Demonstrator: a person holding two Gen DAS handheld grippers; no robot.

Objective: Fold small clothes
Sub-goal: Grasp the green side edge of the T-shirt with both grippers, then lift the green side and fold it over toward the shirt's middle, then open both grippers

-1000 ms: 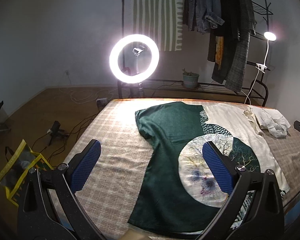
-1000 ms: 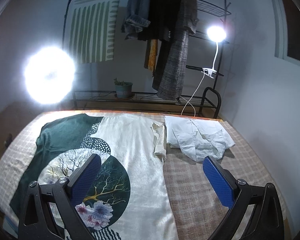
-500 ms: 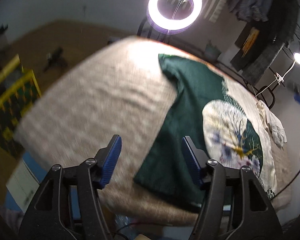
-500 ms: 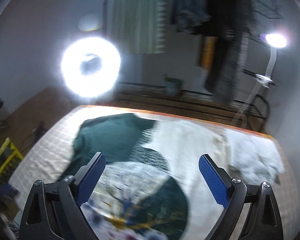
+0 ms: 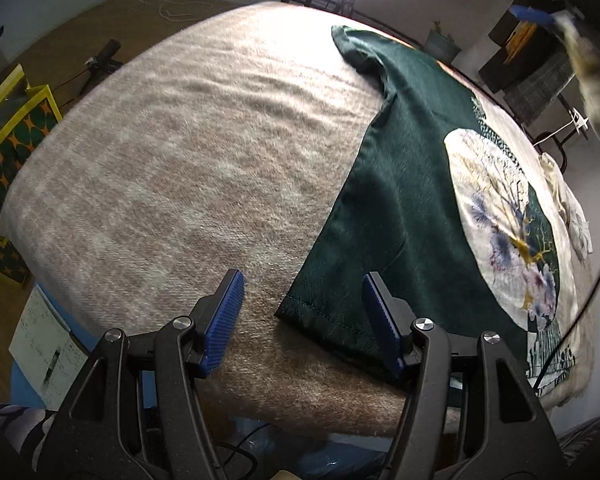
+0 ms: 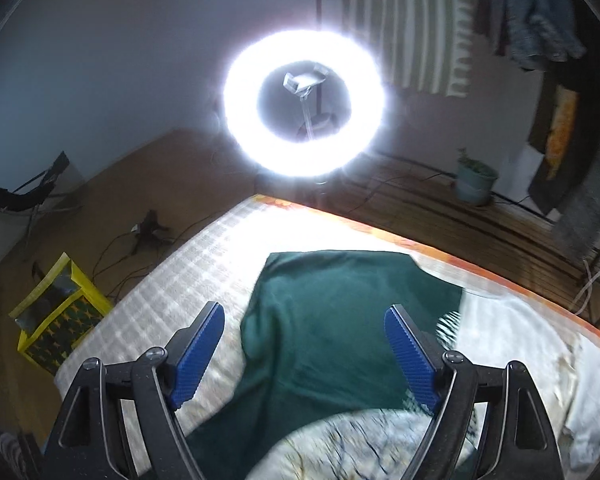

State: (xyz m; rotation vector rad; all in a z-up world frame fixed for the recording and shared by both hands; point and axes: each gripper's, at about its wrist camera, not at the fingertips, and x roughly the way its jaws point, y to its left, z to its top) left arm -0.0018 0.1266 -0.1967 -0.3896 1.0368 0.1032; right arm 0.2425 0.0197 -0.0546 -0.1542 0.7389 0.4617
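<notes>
Over the shirt's (image 5: 412, 184) near hem corner, the left gripper (image 5: 303, 306) has dropped low, both grippers' jaws released.

— What's on the bed?
— A dark green shirt (image 5: 400, 184), spread flat, cream print panel toward three o'clock, hem corner at six.
— Anything else?
— A small white garment (image 5: 578, 224), crumpled, farther toward three.

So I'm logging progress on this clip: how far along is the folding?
Barely begun. Done: the green top lies spread flat on the bed, no fold in it. In hand: nothing is gripped; the left hand-held gripper is open around the top's hem corner, and the right hand-held gripper hangs open over its sleeve end. Left: every fold, plus the white garment beyond.
</notes>
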